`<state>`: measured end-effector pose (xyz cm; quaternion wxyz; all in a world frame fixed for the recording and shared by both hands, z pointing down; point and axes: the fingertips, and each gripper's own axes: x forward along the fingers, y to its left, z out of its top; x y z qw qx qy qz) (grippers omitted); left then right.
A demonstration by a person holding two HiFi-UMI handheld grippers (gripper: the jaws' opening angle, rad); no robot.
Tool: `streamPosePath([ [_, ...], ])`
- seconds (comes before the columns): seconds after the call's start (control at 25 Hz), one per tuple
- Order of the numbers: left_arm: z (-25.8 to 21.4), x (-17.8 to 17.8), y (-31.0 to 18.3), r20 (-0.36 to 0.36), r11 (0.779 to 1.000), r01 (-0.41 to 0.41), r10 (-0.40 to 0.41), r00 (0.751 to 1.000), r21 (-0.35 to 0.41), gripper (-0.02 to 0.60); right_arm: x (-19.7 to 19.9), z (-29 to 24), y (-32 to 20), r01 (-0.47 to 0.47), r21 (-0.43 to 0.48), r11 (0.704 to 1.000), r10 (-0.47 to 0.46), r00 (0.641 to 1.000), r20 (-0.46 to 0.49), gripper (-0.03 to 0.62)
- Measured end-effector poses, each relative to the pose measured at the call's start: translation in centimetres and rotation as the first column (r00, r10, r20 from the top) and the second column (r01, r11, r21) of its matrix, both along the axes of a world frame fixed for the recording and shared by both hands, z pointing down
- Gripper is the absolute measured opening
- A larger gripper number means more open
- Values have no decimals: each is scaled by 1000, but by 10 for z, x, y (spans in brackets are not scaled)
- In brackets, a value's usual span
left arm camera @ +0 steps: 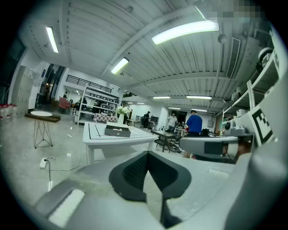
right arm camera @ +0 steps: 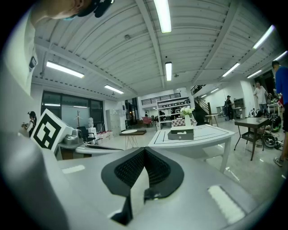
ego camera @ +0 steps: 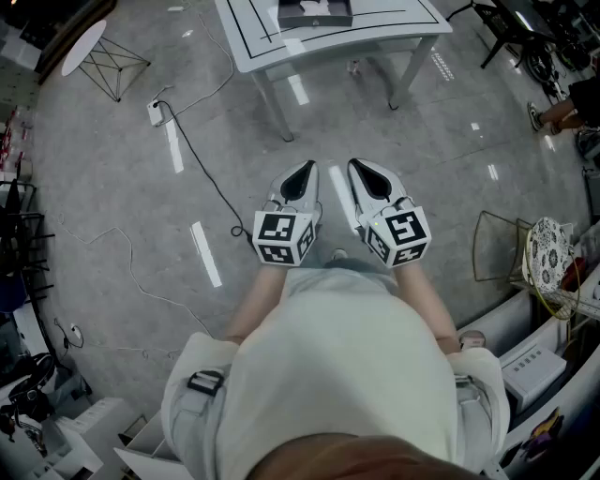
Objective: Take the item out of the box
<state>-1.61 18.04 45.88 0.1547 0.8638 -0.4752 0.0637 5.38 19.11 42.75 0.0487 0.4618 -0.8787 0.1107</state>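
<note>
A shallow grey box [ego camera: 314, 13] lies on a white table [ego camera: 394, 28] some way in front of me, with something pale inside that I cannot make out. I hold both grippers side by side at waist height over the floor, well short of the table. The left gripper [ego camera: 298, 178] is shut, its dark pads meeting with nothing between them. The right gripper [ego camera: 373, 176] is shut and empty too. In the left gripper view the box [left arm camera: 117, 130] sits on the table [left arm camera: 96, 139] beyond the left gripper [left arm camera: 147, 155]. The right gripper view shows the box [right arm camera: 181, 134] past the right gripper [right arm camera: 144, 150].
A black cable runs across the grey floor to a power strip [ego camera: 156, 112]. A round wire-legged side table [ego camera: 84, 45] stands far left. A wire chair with a patterned cushion [ego camera: 548, 253] and shelving are at my right. People [left arm camera: 194, 122] stand in the background by a dark table [right arm camera: 252, 123].
</note>
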Motion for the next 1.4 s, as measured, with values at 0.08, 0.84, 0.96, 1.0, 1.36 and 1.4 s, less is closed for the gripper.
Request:
streamPosePath([
  [0.08,-4,4,17,0,1000,9,-9,1000,-3,0,5,-3,15,-10,3,1000,10,1000,11,-3],
  [0.84,-22,20,54,0,999,24,-24,1000,34,0,12,-13,65,21,52,998,-21,1000,5,-3],
  [0.96,-21,21,49,0,999,32,-32,1000,33,0,14,-13,59,24,45,999,-25,999,37,-3],
  [1.0,-21,21,47,-1,999,35,-35,999,32,0,15,-12,57,25,40,999,-27,998,48,-3],
  [1.36,-18,27,40,1,999,39,-39,999,18,0,21,-11,45,21,27,999,-22,998,51,-3],
  [1.4,-16,27,39,2,999,38,-38,999,17,0,21,-10,44,21,24,999,-22,998,53,-3],
])
